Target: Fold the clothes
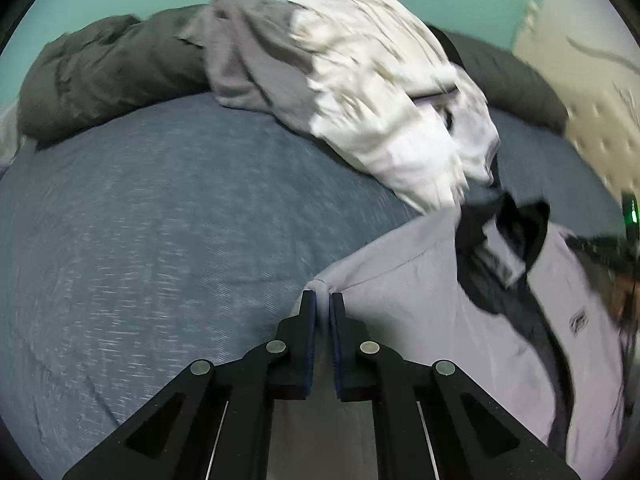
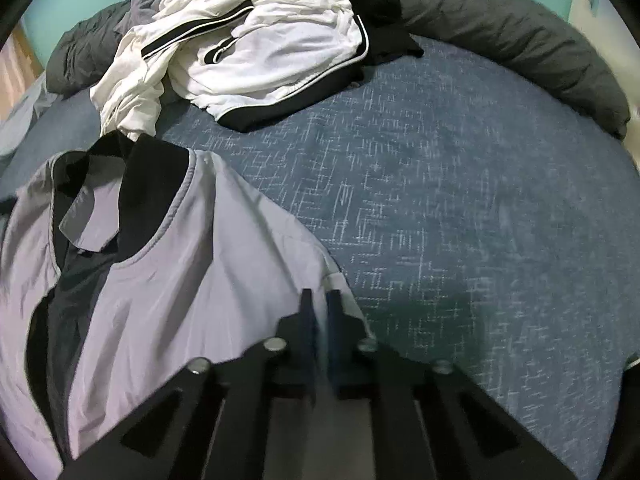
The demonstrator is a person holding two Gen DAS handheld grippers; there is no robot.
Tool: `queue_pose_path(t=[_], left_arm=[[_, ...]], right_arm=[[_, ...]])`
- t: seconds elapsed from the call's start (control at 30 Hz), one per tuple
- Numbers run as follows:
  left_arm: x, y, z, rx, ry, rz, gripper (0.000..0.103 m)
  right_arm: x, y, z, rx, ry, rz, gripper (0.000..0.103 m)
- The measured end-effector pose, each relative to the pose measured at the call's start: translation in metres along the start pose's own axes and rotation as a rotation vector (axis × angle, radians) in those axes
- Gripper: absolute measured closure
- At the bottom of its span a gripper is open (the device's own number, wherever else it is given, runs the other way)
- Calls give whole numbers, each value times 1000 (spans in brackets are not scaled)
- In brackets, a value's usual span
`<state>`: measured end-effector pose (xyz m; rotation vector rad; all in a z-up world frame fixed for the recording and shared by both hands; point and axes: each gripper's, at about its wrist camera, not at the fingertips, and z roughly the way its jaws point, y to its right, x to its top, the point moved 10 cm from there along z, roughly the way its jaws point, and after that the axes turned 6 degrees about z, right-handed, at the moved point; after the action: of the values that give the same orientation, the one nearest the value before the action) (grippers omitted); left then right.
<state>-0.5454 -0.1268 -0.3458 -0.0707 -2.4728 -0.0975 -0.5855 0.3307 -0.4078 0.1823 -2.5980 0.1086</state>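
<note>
left gripper (image 1: 322,300) clenched on lilac jacket (image 1: 420,300) corner | right gripper (image 2: 320,300) pinching jacket's opposite edge | jacket spread on blue bedspread (image 1: 140,220), near white garment pile (image 2: 260,52)

jacket (image 2: 168,240) on bed (image 2: 460,200), clothes pile (image 2: 256,48) behind (against pillows (image 2: 520,40))

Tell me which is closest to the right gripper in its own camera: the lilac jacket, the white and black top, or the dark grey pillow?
1. lilac jacket, pinched at its edge by the right gripper.
2. white and black top, farther up the bed, left of centre.
3. dark grey pillow, along the far edge.
</note>
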Motion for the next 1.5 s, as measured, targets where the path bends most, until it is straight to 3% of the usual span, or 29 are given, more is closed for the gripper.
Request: queue_pose_path(t=[0.17, 0.33, 0.4, 0.47, 0.5, 0.57, 0.63, 0.77, 0.87, 1.0, 1.1, 1.23, 1.5], left_arm=[[7, -18, 5, 12, -1, -55, 98], [11, -16, 16, 16, -4, -56, 97], [5, -13, 27, 4, -41, -62, 91], [6, -10, 26, 33, -29, -40, 87], [8, -8, 23, 40, -15, -34, 80], [12, -4, 17, 61, 8, -26, 74], [19, 6, 5, 65, 51, -10, 74], [32, 52, -11, 30, 96, 97, 74], [36, 94, -12, -18, 95, 182, 74], [31, 131, 19, -67, 5, 254, 73], [31, 132, 46, -62, -40, 214, 73], [39, 122, 73, -42, -60, 151, 73], [57, 102, 111, -34, -54, 64, 74]], right_arm=[[23, 21, -23, -76, 119, 23, 101], [34, 23, -18, -110, 119, -2, 101], [35, 24, -12, -70, 126, 31, 100], [33, 22, -6, -71, 120, 43, 98], [33, 22, -8, -87, 137, 41, 95], [37, 15, -20, -71, 195, 47, 85], [41, 7, -34, -42, 251, 53, 73], [51, -20, -60, 82, 335, 50, 71], [53, -52, -67, 142, 327, -10, 71], [45, -99, -49, 222, 225, -97, 72], [38, -115, -21, 197, 125, -116, 82], [41, -110, 12, 148, 60, -51, 82], [69, -107, 43, 104, 63, -15, 85]])
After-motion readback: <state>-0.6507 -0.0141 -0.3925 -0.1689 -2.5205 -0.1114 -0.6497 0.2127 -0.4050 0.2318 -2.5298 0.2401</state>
